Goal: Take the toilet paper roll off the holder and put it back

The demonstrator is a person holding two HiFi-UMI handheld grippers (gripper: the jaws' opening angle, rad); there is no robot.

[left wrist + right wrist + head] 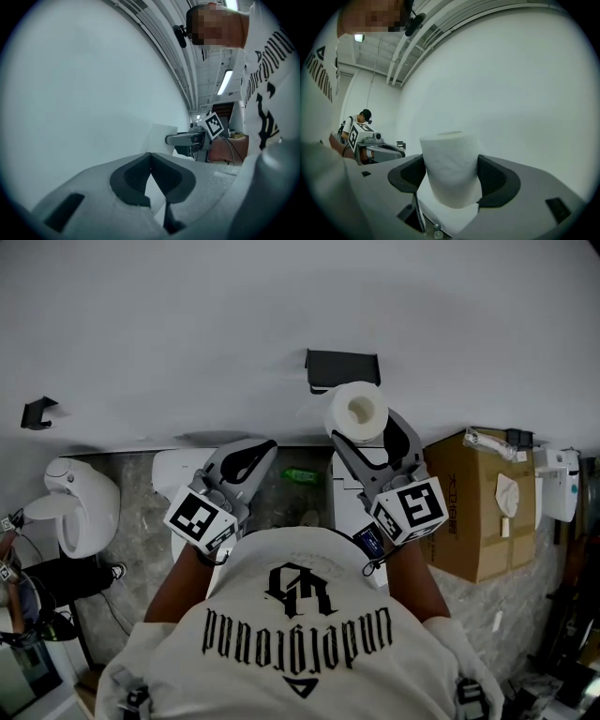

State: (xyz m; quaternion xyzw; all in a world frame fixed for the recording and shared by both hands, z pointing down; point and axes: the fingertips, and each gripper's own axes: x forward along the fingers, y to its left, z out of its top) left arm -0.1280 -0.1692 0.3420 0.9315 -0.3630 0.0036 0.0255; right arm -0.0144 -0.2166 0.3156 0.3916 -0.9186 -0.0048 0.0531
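Note:
My right gripper (364, 439) is shut on the white toilet paper roll (357, 412), held just below the black wall holder (342, 368). In the right gripper view the toilet paper roll (451, 168) stands upright between the dark pads (494, 180), and my right gripper (451, 180) points at the white wall. My left gripper (249, 457) hangs to the left of the roll, shut with nothing in it. In the left gripper view my left gripper (150, 161) has its pads meeting at the tips, with the other gripper (194, 139) beyond.
A white toilet (80, 502) stands at the left, with a small black hook (36, 412) on the wall above it. A cardboard box (478, 507) sits at the right. A green bottle (302, 475) lies on the marble floor below the grippers.

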